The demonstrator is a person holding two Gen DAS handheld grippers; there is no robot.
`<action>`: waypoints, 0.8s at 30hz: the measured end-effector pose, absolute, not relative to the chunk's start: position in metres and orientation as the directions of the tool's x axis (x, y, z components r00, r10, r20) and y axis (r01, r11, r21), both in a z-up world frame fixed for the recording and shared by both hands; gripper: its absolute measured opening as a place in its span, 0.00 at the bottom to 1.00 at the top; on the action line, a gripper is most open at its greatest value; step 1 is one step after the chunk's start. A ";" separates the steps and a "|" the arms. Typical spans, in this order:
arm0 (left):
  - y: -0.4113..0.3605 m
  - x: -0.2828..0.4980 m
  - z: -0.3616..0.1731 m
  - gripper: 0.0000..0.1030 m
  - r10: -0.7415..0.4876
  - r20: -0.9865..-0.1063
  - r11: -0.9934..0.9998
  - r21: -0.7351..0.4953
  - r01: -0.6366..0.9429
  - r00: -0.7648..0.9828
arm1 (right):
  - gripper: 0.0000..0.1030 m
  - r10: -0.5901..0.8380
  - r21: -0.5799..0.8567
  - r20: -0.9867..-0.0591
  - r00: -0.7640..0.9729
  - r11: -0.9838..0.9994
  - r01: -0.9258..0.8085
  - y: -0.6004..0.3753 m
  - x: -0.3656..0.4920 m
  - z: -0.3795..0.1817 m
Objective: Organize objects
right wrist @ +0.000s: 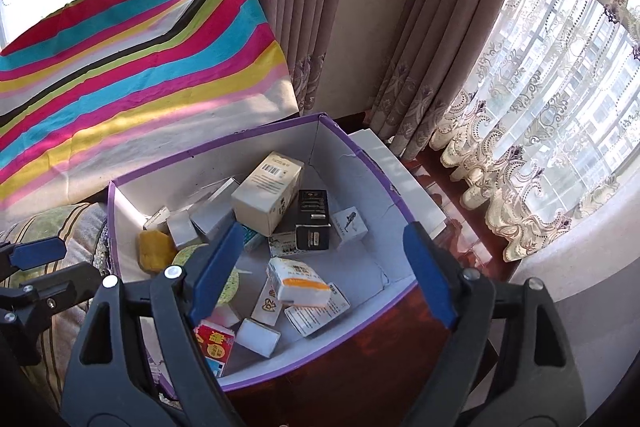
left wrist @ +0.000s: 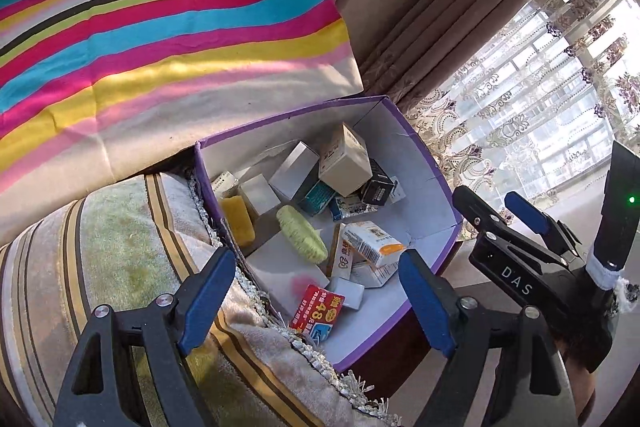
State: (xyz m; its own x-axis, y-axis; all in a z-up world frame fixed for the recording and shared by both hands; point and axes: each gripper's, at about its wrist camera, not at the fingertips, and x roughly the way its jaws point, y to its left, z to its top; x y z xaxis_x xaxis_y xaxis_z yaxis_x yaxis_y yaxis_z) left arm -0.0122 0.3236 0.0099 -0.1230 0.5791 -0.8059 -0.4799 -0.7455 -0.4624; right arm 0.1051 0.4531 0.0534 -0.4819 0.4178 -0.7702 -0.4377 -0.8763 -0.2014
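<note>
Hovering over the purple-rimmed white cardboard box [right wrist: 384,183], both pairs of tongs spread wide and pinching nothing: left gripper [left wrist: 320,291] above the box's near corner, right gripper [right wrist: 324,279] above its middle, blue pads [right wrist: 428,279] bare. Lying loose inside the box: a cream carton with a barcode label [right wrist: 268,191] leaning at the far side, a black packet [right wrist: 313,223] beside it, a white-and-orange carton [right wrist: 300,287] mid-box, a red packet printed "48" [left wrist: 316,311] at the near edge, a yellow sponge [left wrist: 238,221] against the left wall. Reading "DAS" on the right gripper's black body [left wrist: 516,281]. Draping behind the box, a rainbow-striped cloth [left wrist: 160,39].
</note>
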 end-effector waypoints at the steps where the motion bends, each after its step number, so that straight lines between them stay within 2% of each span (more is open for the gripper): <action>1: 0.320 -0.010 0.009 0.82 0.580 -0.806 -0.748 -0.469 -0.469 -0.118 | 0.82 0.415 -0.199 -0.772 -0.481 -0.877 -0.437 0.452 0.107 0.054; 9: 0.307 0.013 0.014 0.85 0.565 -0.810 -0.762 -0.441 -0.475 -0.154 | 0.83 0.388 -0.185 -0.787 -0.480 -0.890 -0.417 0.437 0.120 0.059; 14: 0.313 0.016 0.009 0.99 0.579 -0.804 -0.736 -0.444 -0.511 -0.135 | 0.83 0.383 -0.183 -0.797 -0.467 -0.890 -0.417 0.436 0.126 0.054; 24: 0.315 0.013 0.006 1.00 0.585 -0.802 -0.734 -0.459 -0.501 -0.122 | 0.83 0.385 -0.185 -0.805 -0.450 -0.886 -0.426 0.439 0.126 0.049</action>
State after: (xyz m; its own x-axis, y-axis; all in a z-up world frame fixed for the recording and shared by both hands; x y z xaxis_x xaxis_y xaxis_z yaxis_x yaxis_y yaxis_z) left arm 0.0130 0.3146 0.0060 -0.1216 0.5850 -0.8018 -0.5010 -0.7336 -0.4593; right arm 0.1256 0.4392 0.0490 -0.4505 0.3852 -0.8054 -0.4261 -0.8855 -0.1851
